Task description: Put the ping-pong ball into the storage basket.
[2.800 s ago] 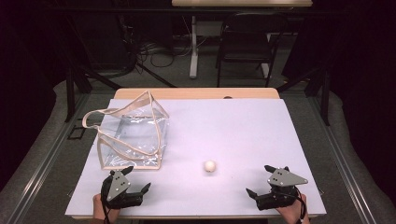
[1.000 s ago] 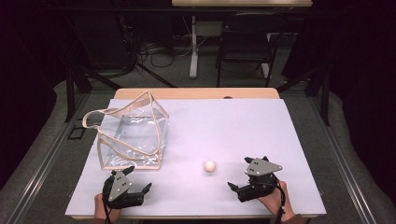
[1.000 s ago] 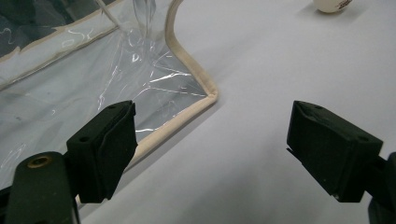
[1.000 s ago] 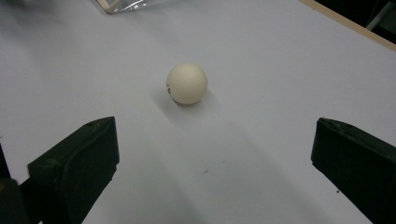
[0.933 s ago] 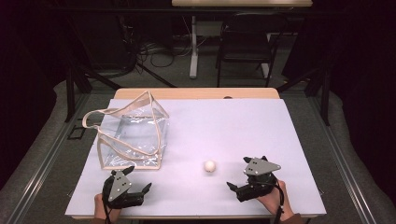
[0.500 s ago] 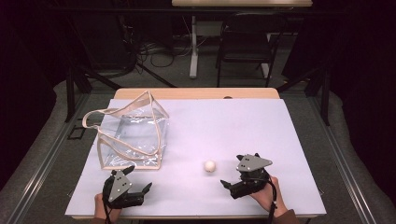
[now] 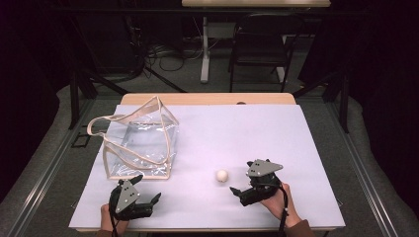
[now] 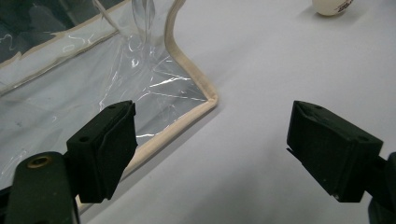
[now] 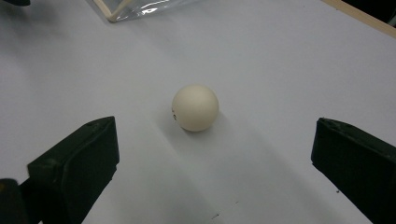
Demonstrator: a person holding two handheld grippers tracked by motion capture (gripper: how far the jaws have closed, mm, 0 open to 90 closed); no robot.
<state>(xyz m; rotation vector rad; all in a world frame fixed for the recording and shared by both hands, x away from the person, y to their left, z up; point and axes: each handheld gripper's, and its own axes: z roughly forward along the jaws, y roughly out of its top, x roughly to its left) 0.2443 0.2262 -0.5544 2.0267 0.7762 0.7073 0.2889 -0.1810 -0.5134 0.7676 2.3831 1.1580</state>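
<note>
A small white ball [image 7: 222, 176] [image 9: 195, 107] lies on the white tabletop [image 7: 237, 133], right of a clear plastic bag [image 7: 140, 143] with beige trim and a strap. My right gripper [image 7: 236, 191] [image 9: 212, 163] is open, its jaws spread wide just short of the ball, which sits ahead between them without touching. My left gripper [image 7: 148, 192] [image 8: 210, 149] rests open near the front edge, facing the bag's near corner [image 8: 210, 100]. The ball [image 8: 332, 6] shows at the top right of the left gripper view.
The bag lies on the left half of the table, its strap [image 7: 99, 123] reaching toward the left edge. A wooden table edge [image 7: 207, 98] runs along the back. Beyond it stand a dark chair [image 7: 257, 49] and cables on the floor.
My right gripper has moved left across the table from the front right corner toward the ball. The left gripper, the ball and the bag have stayed in place.
</note>
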